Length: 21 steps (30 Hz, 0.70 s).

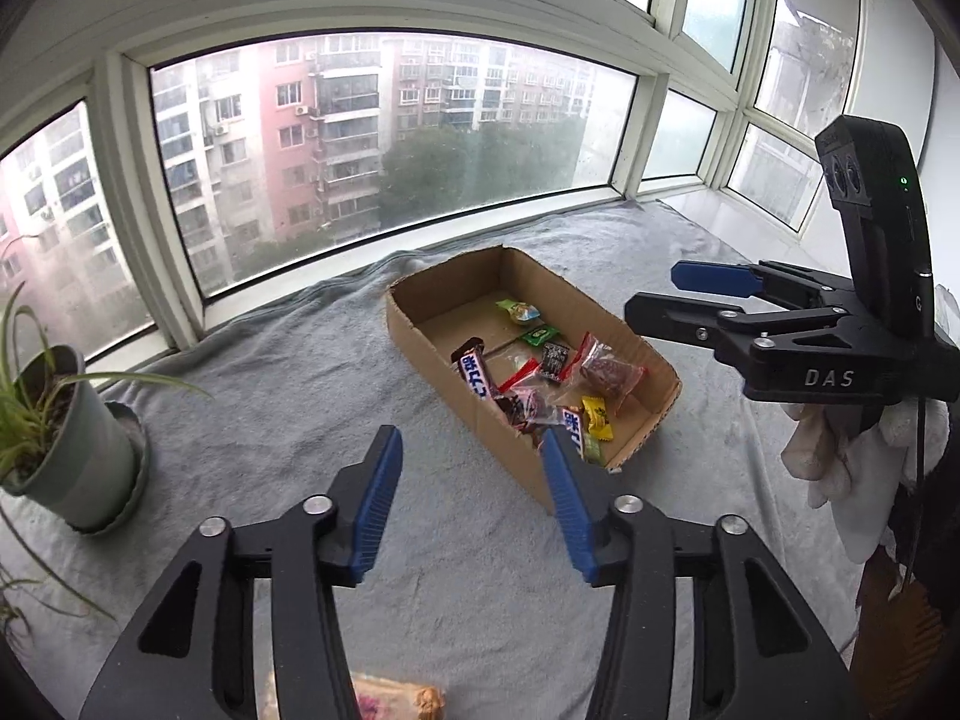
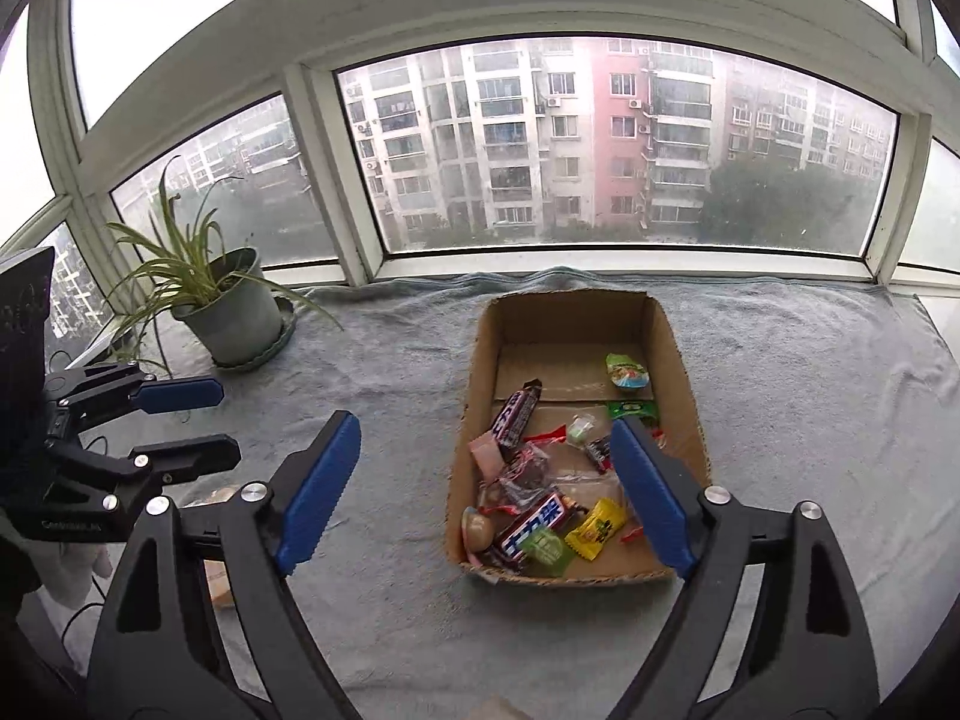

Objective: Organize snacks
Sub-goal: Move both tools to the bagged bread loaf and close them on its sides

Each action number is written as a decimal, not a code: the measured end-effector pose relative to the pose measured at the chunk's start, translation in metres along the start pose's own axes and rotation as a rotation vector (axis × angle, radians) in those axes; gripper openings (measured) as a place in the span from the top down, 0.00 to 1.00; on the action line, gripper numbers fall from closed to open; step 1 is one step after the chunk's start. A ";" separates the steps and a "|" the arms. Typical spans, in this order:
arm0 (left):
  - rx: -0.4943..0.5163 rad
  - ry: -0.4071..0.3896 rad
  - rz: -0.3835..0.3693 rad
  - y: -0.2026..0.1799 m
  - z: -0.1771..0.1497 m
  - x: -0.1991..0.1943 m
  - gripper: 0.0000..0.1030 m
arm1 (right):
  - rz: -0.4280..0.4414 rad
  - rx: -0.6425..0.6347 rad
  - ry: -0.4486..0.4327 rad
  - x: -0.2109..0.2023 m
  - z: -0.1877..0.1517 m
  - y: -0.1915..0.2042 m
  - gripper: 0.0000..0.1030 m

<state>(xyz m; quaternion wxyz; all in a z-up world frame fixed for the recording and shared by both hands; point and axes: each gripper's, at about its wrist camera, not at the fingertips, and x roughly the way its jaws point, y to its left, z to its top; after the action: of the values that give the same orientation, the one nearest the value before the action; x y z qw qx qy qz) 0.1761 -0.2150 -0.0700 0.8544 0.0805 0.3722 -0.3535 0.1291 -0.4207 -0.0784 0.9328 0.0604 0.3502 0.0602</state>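
A grey towel (image 2: 810, 360) covered the window ledge, apartment blocks beyond the glass. On it sat an open cardboard box (image 2: 678, 354) holding the snacks — a Snickers bar (image 2: 516, 414), a yellow candy (image 2: 597, 528), a green jelly cup (image 2: 627, 372). Both the left tongs (image 1: 474, 504) and right tongs (image 2: 480, 498) hung spread apart and empty, near the box. A potted plant (image 2: 228, 312) stood far left.

Black grippers (image 1: 474, 504), blue-padded jaws
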 end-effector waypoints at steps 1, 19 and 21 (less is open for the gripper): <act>-0.012 -0.001 0.000 0.006 -0.006 -0.006 0.49 | 0.015 0.001 0.003 -0.003 -0.005 0.006 0.09; -0.373 0.122 0.051 0.106 -0.138 -0.049 0.40 | 0.264 0.062 0.242 0.040 -0.092 0.087 0.07; -0.403 0.123 0.059 0.112 -0.146 -0.049 0.40 | 0.298 0.090 0.270 0.047 -0.100 0.091 0.07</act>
<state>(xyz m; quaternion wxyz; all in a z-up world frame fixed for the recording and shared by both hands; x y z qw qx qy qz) 0.1422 -0.0474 -0.1541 0.8390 -0.0597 0.4841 -0.2413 0.0912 -0.3167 -0.1693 0.8544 0.1445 0.4617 0.1897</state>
